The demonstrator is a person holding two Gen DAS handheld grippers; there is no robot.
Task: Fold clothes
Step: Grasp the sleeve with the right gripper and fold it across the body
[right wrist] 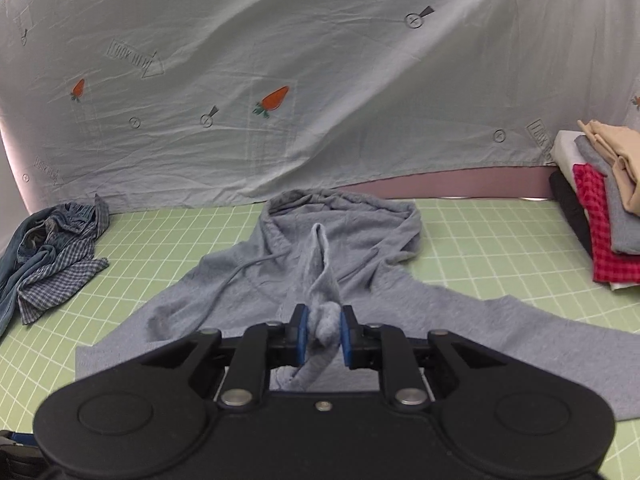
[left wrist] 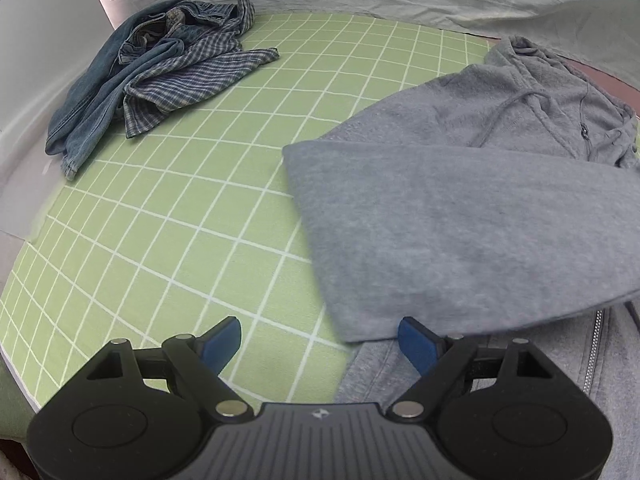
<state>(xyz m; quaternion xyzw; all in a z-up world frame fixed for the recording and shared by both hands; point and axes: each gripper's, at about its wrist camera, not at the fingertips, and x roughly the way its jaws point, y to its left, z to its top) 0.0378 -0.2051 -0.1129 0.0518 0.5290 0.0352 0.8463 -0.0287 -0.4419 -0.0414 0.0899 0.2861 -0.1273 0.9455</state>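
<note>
One thin bunch of grey hoodie (right wrist: 320, 264) cloth pinched in right hand-held gripper (right wrist: 323, 334), left hand-held gripper (left wrist: 320, 340) spread beside hoodie: risks slipping free, undoing the fold.

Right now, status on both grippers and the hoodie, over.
Left gripper open, empty, above green grid mat. Right gripper shut on bunched fabric of grey zip-up hoodie. Crumpled denim and plaid clothes lie apart, far left; nothing blocking.

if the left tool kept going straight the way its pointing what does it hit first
Probably the edge of the grey hoodie sleeve or the green grid mat beside it; the open left tool straddles that edge, and depth is unclear.
</note>
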